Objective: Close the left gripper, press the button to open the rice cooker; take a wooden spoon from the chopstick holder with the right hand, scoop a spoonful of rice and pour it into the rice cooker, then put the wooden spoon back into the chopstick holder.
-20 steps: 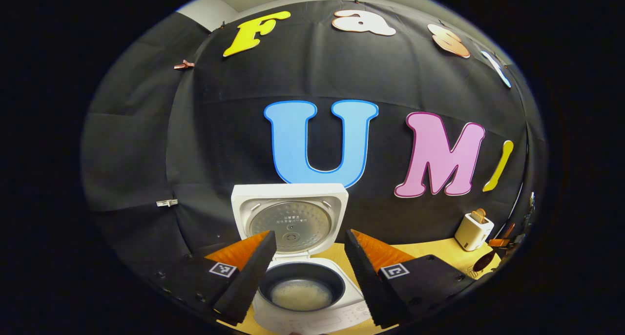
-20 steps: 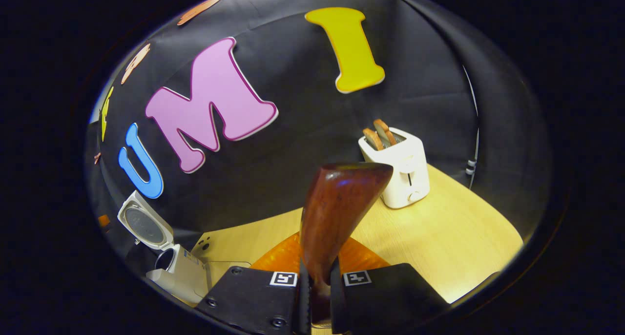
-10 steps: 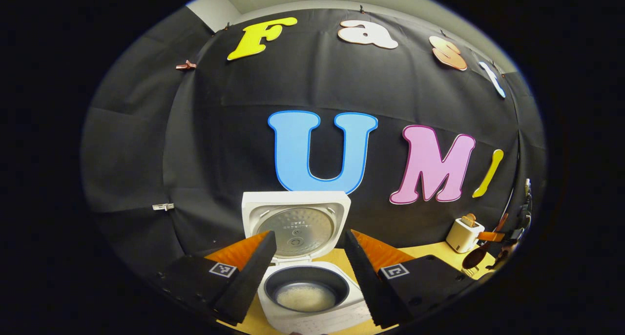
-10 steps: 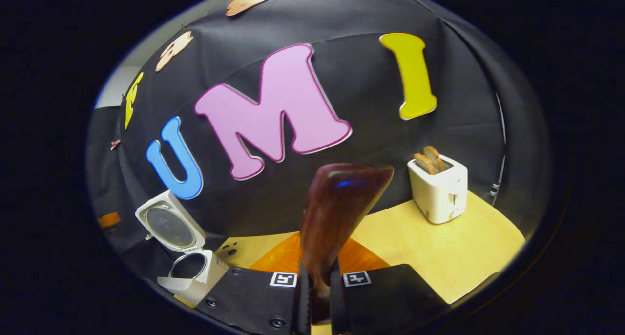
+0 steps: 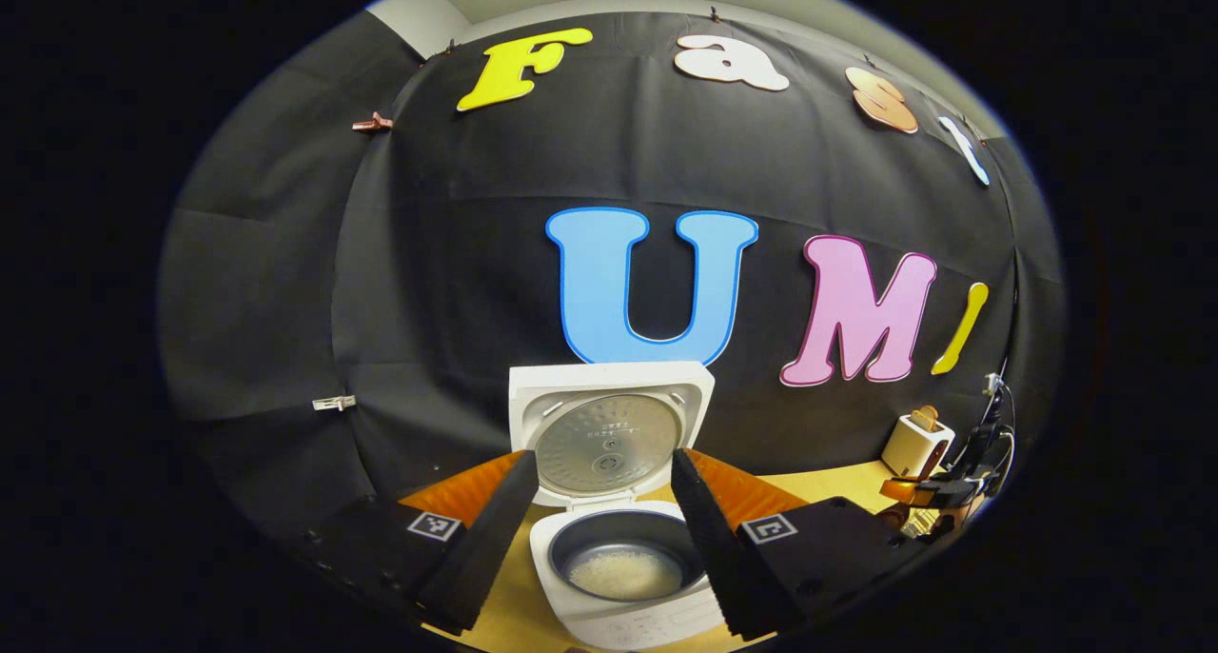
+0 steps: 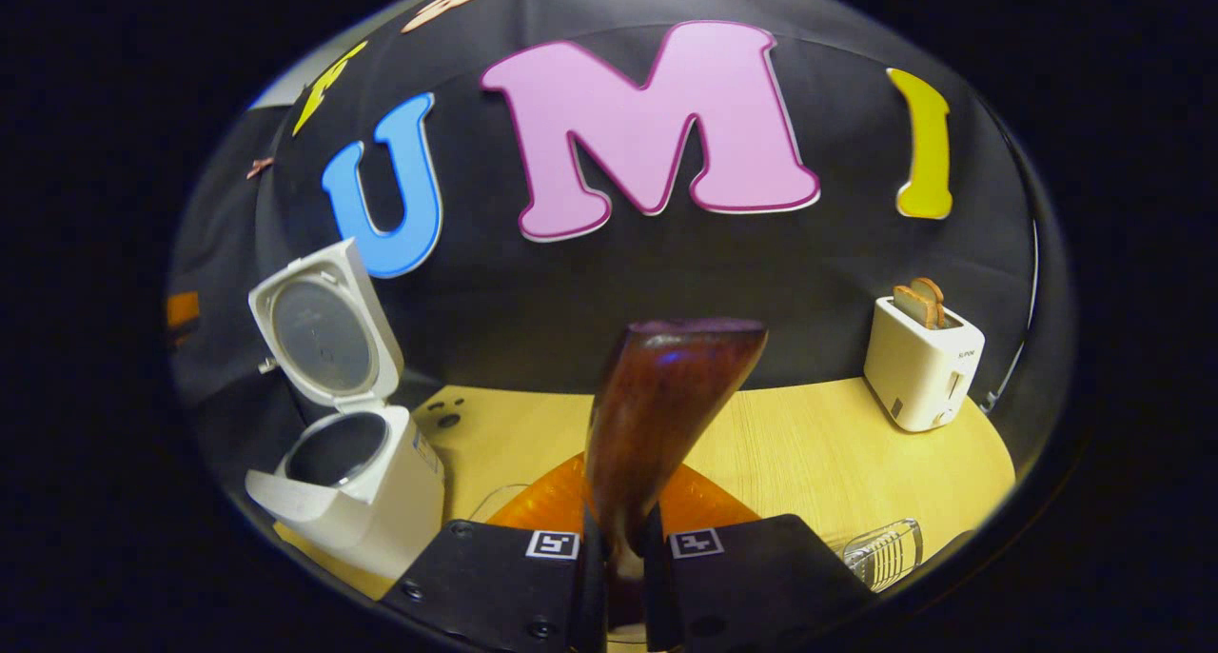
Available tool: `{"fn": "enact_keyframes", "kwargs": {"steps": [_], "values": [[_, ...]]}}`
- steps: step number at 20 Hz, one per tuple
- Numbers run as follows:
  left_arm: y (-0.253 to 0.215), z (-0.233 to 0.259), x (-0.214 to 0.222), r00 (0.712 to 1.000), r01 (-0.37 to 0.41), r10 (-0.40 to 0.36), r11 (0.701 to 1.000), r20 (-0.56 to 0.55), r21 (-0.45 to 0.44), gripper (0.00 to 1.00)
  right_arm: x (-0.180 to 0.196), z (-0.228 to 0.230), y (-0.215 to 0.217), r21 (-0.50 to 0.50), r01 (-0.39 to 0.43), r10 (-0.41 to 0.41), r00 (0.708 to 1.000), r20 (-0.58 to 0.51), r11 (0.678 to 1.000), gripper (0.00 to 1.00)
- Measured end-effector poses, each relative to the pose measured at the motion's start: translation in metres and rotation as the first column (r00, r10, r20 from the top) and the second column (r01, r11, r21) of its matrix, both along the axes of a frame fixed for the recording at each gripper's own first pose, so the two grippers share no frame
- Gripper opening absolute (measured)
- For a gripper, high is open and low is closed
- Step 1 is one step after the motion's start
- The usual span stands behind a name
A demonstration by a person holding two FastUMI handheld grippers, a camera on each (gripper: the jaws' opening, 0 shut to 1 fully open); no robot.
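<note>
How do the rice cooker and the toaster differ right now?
The rice cooker stands open, lid tipped up, with rice in its pot in the left gripper view; the toaster has no lid and holds toast slices in its slots. Both are white and sit on the wooden table.

The wooden spoon point(image 6: 666, 396) looked dark, polished and glossy. The rice cooker point(image 5: 623, 577) was smooth white plastic, its lid's inner plate point(image 5: 604, 445) dull grey metal. The bench point(image 6: 809, 453) showed pale matt wood grain. The toaster point(image 6: 921, 363) looked smooth plastic.
</note>
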State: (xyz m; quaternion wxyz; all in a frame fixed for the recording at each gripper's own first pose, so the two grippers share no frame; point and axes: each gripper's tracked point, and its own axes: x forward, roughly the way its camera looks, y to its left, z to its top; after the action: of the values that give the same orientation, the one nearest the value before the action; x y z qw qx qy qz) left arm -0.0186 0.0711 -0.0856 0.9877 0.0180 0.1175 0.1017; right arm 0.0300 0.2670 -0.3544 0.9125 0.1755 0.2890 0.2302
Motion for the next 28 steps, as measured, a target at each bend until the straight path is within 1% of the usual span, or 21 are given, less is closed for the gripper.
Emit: {"fn": "enact_keyframes", "kwargs": {"steps": [3, 6, 8, 9, 10, 12, 13, 14, 15, 16, 18, 20, 22, 25, 28], "values": [[0.007, -0.007, 0.005, 1.000, -0.008, 0.008, 1.000, -0.015, 0.005, 0.92, -0.007, -0.024, 0.016, -0.122, -0.068, 0.071, 0.997, 0.021, 0.990, 0.20], [0.010, -0.010, 0.011, 1.000, -0.010, 0.010, 1.000, -0.027, 0.012, 0.91, -0.012, -0.046, 0.028, -0.249, -0.113, 0.126, 0.991, 0.037, 0.962, 0.20], [0.011, -0.012, 0.014, 0.999, -0.011, 0.011, 1.000, -0.033, 0.015, 0.91, -0.020, -0.065, 0.037, -0.309, -0.143, 0.151, 0.989, 0.001, 0.940, 0.19], [0.012, -0.014, 0.015, 0.999, -0.012, 0.013, 1.000, -0.037, 0.016, 0.91, -0.031, -0.077, 0.042, -0.312, -0.170, 0.162, 0.986, -0.049, 0.935, 0.20], [0.013, -0.015, 0.016, 0.999, -0.015, 0.016, 1.000, -0.041, 0.016, 0.91, -0.044, -0.085, 0.051, -0.273, -0.187, 0.163, 0.981, -0.110, 0.944, 0.20], [0.013, -0.015, 0.016, 0.999, -0.021, 0.022, 1.000, -0.043, 0.014, 0.91, -0.053, -0.086, 0.070, -0.175, -0.155, 0.125, 0.977, -0.172, 0.972, 0.20], [0.015, -0.016, 0.016, 0.999, -0.026, 0.026, 1.000, -0.043, 0.014, 0.91, -0.051, -0.085, 0.076, -0.127, -0.130, 0.102, 0.973, -0.207, 0.983, 0.20], [0.015, -0.015, 0.015, 0.999, -0.029, 0.030, 0.999, -0.041, 0.014, 0.91, -0.051, -0.081, 0.082, -0.057, -0.103, 0.086, 0.965, -0.247, 0.993, 0.20], [0.016, -0.015, 0.014, 0.999, -0.033, 0.033, 0.999, -0.041, 0.016, 0.91, -0.053, -0.077, 0.084, 0.017, -0.068, 0.070, 0.952, -0.298, 0.998, 0.20], [0.015, -0.013, 0.013, 0.999, -0.036, 0.036, 0.999, -0.041, 0.018, 0.91, -0.052, -0.073, 0.083, 0.092, -0.017, 0.048, 0.937, -0.347, 0.996, 0.20], [0.015, -0.012, 0.010, 0.998, -0.040, 0.041, 0.999, -0.037, 0.020, 0.91, -0.048, -0.070, 0.079, 0.209, 0.086, 0.012, 0.903, -0.429, 0.974, 0.20], [0.015, -0.009, 0.006, 0.998, -0.044, 0.045, 0.999, -0.034, 0.022, 0.91, -0.047, -0.068, 0.073, 0.275, 0.151, -0.008, 0.889, -0.459, 0.950, 0.20], [0.014, -0.008, 0.004, 0.998, -0.047, 0.048, 0.999, -0.032, 0.021, 0.91, -0.043, -0.063, 0.067, 0.319, 0.182, -0.017, 0.888, -0.459, 0.930, 0.20], [0.011, -0.007, 0.001, 0.999, -0.042, 0.042, 0.999, -0.024, 0.015, 0.91, -0.034, -0.055, 0.043, 0.328, 0.216, -0.056, 0.898, -0.436, 0.920, 0.20], [0.004, -0.005, -0.001, 1.000, -0.026, 0.026, 1.000, -0.012, 0.005, 0.91, -0.022, -0.049, 0.022, 0.338, 0.284, -0.115, 0.889, -0.443, 0.897, 0.20]]}}
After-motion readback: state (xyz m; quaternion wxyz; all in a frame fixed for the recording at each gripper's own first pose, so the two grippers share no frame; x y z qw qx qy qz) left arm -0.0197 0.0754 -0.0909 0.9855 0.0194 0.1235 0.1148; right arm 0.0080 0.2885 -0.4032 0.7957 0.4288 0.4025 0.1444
